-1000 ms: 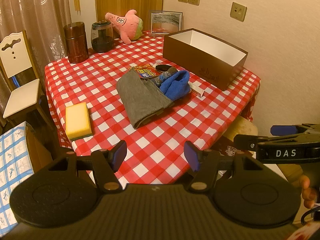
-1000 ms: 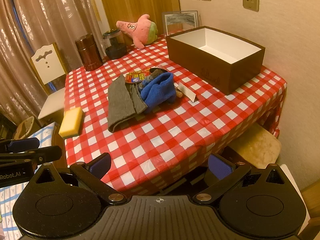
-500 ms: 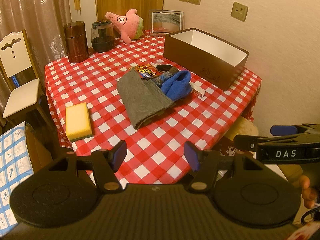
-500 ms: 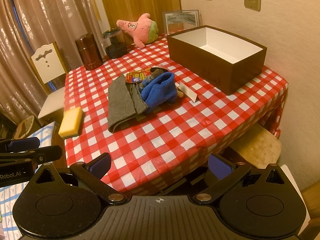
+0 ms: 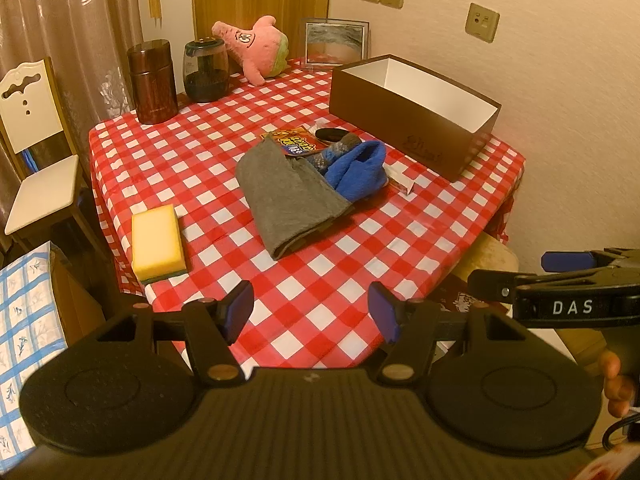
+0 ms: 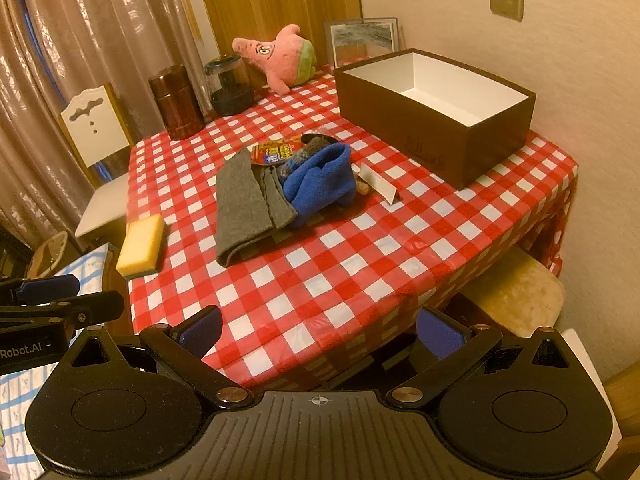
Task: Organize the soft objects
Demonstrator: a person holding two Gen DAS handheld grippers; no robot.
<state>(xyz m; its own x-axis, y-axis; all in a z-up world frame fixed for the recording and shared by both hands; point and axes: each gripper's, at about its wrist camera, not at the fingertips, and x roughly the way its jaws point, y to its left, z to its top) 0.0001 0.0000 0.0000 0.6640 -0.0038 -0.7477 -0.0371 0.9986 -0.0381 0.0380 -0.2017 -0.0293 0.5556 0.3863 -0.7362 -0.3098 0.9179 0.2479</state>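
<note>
Only from the right wrist: the box [image 6: 436,120] floor, white and bare, at the far right corner of the surface [image 6: 320,280]; from the left wrist, only its inner walls. Near mid-surface, grey cloth [image 5: 284,196] touching blue cloth [image 5: 358,170], a patterned sock and snack packet [image 5: 294,142] tucked against them; sponge [image 5: 157,236] at the left edge, plush [image 5: 256,46] by two jars at the far edge. Left gripper [image 5: 310,314] and right gripper [image 6: 318,330] past the near edge, fingers spread, holding nothing.
</note>
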